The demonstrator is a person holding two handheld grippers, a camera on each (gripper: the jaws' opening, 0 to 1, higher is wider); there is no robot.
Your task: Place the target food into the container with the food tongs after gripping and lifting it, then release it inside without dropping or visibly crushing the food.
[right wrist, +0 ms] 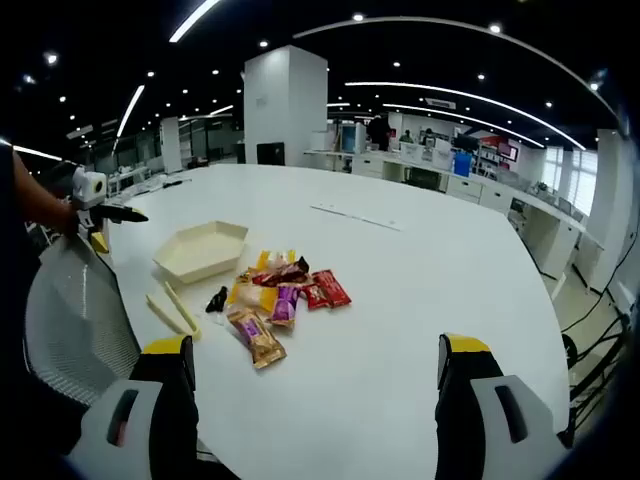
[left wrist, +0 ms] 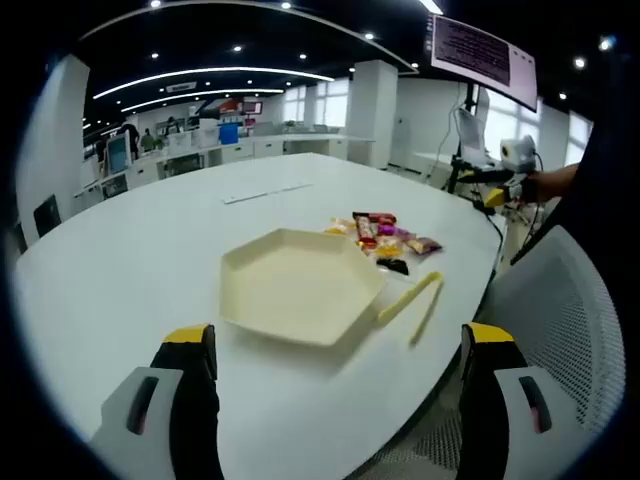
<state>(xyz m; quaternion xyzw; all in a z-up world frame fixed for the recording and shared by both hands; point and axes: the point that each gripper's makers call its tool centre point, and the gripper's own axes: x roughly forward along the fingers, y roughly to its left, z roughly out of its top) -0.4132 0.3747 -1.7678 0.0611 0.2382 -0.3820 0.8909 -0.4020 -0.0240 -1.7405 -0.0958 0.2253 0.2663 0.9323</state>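
Note:
A cream hexagonal container (left wrist: 300, 285) lies empty on the white table (left wrist: 130, 260); in the right gripper view the container (right wrist: 202, 249) sits at the left. Pale yellow food tongs (left wrist: 413, 302) lie beside it, and the tongs (right wrist: 173, 311) rest near the table's edge. A heap of wrapped snacks (left wrist: 385, 238) lies just beyond; the snacks (right wrist: 280, 295) include red, purple, yellow and brown packets. My left gripper (left wrist: 340, 375) hovers open, near the container. My right gripper (right wrist: 312, 385) hangs open above the table, short of the snacks. The other gripper (right wrist: 100, 205) shows at the far left.
A grey mesh chair (left wrist: 560, 320) stands at the table's edge, and the chair (right wrist: 75, 320) is close to the tongs. A paper strip (left wrist: 265, 192) lies farther back. Desks, monitors and people fill the room behind. A hand (left wrist: 545, 185) holds the other gripper (left wrist: 505, 170).

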